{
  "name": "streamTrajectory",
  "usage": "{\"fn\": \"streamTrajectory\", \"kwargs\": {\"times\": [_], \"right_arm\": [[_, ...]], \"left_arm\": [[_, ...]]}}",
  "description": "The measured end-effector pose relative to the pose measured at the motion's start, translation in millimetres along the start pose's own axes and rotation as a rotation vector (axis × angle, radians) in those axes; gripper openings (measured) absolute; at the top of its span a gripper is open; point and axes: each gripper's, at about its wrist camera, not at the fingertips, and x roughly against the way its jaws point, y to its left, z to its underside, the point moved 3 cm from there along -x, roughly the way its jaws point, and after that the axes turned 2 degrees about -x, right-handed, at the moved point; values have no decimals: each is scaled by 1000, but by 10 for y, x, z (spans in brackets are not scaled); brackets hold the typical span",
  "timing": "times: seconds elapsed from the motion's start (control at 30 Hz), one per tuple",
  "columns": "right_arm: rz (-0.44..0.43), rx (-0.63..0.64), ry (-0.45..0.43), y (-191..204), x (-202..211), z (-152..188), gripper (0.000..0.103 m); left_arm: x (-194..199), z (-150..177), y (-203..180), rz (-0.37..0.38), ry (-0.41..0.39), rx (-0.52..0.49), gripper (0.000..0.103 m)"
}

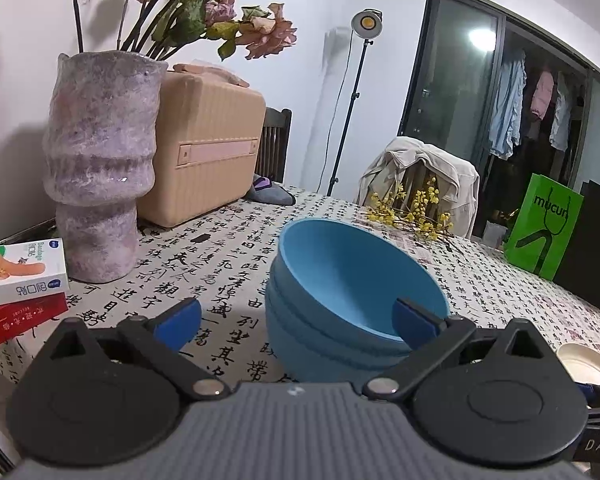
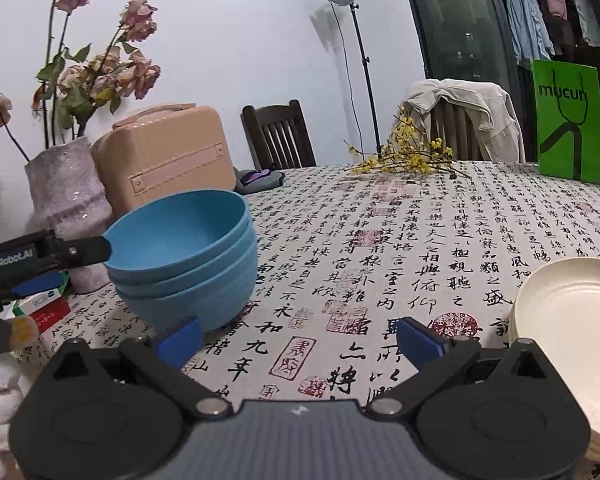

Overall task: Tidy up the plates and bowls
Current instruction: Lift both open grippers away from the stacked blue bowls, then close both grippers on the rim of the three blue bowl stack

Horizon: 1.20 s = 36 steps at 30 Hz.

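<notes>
A stack of blue bowls (image 1: 340, 304) stands on the calligraphy tablecloth (image 1: 220, 256); it also shows in the right wrist view (image 2: 192, 264). My left gripper (image 1: 298, 316) is open, its right finger (image 1: 414, 318) inside the top bowl's near rim and its left finger outside the stack. From the right wrist view the left gripper's finger (image 2: 88, 250) touches the top bowl's rim. My right gripper (image 2: 298, 338) is open and empty over bare cloth, between the bowls and a stack of cream plates (image 2: 572, 344). A plate edge shows in the left wrist view (image 1: 586, 364).
A tall mottled vase (image 1: 96, 168) with dried roses and a peach case (image 1: 208, 144) stand behind the bowls. Small boxes (image 1: 20, 288) lie at the left. Yellow flower sprigs (image 2: 412, 156), a green bag (image 2: 568, 120) and chairs are at the far side.
</notes>
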Motion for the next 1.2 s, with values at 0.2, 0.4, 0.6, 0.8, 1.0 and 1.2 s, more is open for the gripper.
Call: {"fn": "streamTrajectory", "kwargs": {"times": [0.2, 0.4, 0.6, 0.8, 1.0, 1.2], "right_arm": [[20, -14, 15, 2, -102, -35, 103], [33, -33, 22, 29, -206, -139, 103], [15, -40, 14, 89, -308, -280, 103], [-13, -78, 12, 150, -461, -476, 103], [-25, -103, 30, 207, -612, -609, 103], [-25, -133, 79, 208, -770, -649, 103]], "left_arm": [[-94, -78, 91, 6, 24, 27, 103], [-165, -219, 150, 27, 39, 70, 103], [-215, -295, 292, 8, 67, 101, 103], [-326, -379, 381, 10, 123, 118, 103], [-389, -469, 328, 22, 124, 84, 103], [-551, -532, 230, 18, 161, 48, 103]]}}
